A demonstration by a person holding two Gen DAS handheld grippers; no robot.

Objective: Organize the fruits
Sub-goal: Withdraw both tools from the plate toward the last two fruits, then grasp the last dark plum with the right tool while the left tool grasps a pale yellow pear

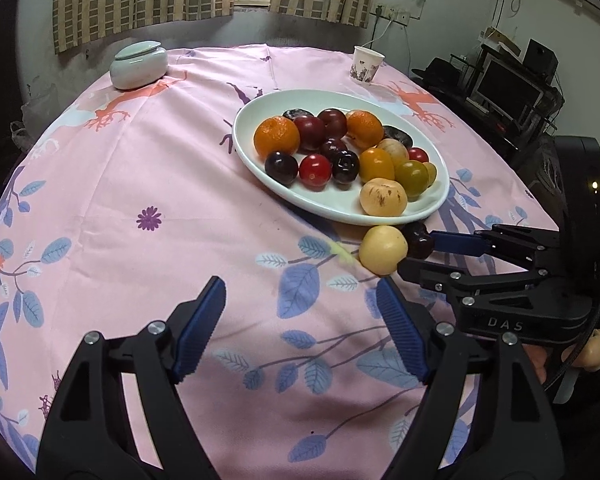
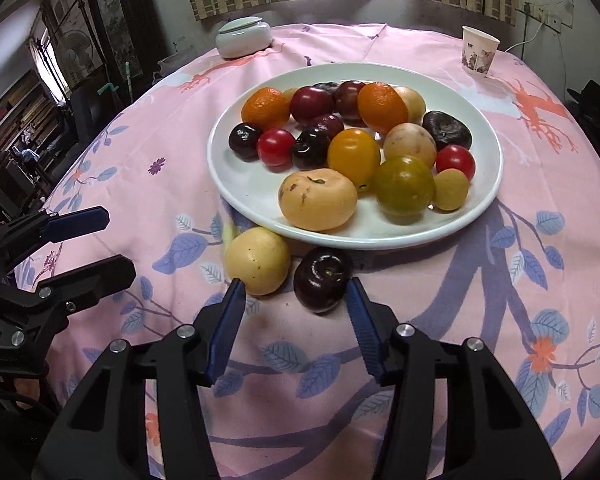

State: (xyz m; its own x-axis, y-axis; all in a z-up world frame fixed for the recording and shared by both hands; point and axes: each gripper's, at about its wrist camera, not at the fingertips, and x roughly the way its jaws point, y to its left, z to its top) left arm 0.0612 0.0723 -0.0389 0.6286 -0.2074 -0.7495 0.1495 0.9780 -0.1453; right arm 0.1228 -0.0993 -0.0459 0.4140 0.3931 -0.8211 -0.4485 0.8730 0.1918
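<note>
A white plate point(image 1: 249, 136) point(image 2: 236, 188) on the pink floral tablecloth holds several fruits: oranges, dark plums, red and yellow tomatoes, tan fruits. In front of its near rim a pale yellow fruit point(image 1: 382, 250) point(image 2: 258, 260) and a dark plum point(image 1: 419, 240) point(image 2: 322, 278) lie on the cloth. My right gripper point(image 2: 295, 285) point(image 1: 420, 254) is open. The plum sits at its fingertips, close to the right pad and clear of the left one. The yellow fruit lies just beyond the left fingertip. My left gripper point(image 1: 300, 286) point(image 2: 108, 244) stands open over bare cloth, left of both fruits, holding nothing.
A white lidded jar point(image 1: 140, 65) point(image 2: 242, 38) stands at the far left of the table and a paper cup point(image 1: 367, 65) point(image 2: 479, 51) at the far right. Beyond the right table edge are a monitor point(image 1: 504, 88) and shelves. Curtains hang behind.
</note>
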